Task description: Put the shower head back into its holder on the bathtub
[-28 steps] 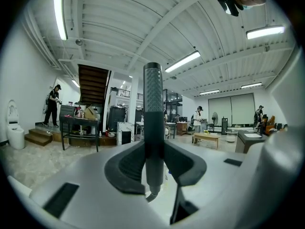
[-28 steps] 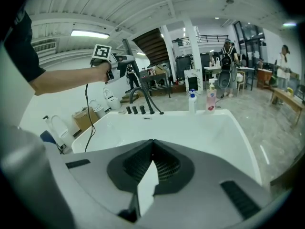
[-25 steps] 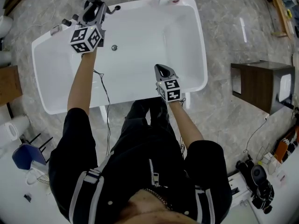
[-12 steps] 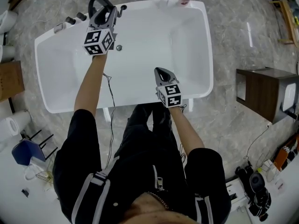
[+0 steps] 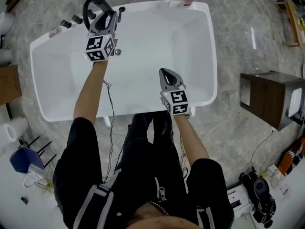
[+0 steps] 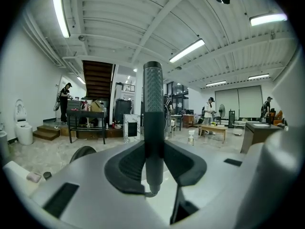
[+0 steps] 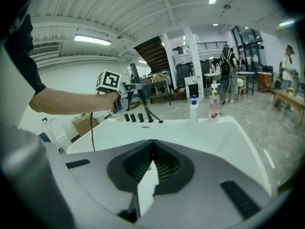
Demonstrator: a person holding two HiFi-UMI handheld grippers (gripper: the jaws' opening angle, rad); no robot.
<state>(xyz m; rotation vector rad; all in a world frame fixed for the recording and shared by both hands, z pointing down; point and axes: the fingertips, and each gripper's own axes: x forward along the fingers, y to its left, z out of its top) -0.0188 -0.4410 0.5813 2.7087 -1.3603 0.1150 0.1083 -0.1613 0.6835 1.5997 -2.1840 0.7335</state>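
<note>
The left gripper (image 6: 153, 163) grips the shower head (image 6: 153, 109), whose handle stands upright between its jaws, above the tub's (image 5: 183, 46) far rim. The right gripper (image 7: 152, 149), jaws together and empty, hangs over the tub.

The floor (image 5: 238, 42) is grey marbled tile. A dark wooden cabinet (image 5: 269, 94) stands on it off to the right. Overhead, a white ribbed ceiling (image 6: 124, 13) with beams carries long strip lights (image 6: 60, 13), all lit. The walls (image 6: 24, 75) are white. A dark staircase (image 6: 97, 80) rises at the back, with a black table (image 6: 86, 113) in front of it and a toilet (image 6: 23, 130) by the left wall. Further right stand a low wooden table (image 6: 213, 127) and a fan (image 6: 221, 109), with a few people about.
</note>
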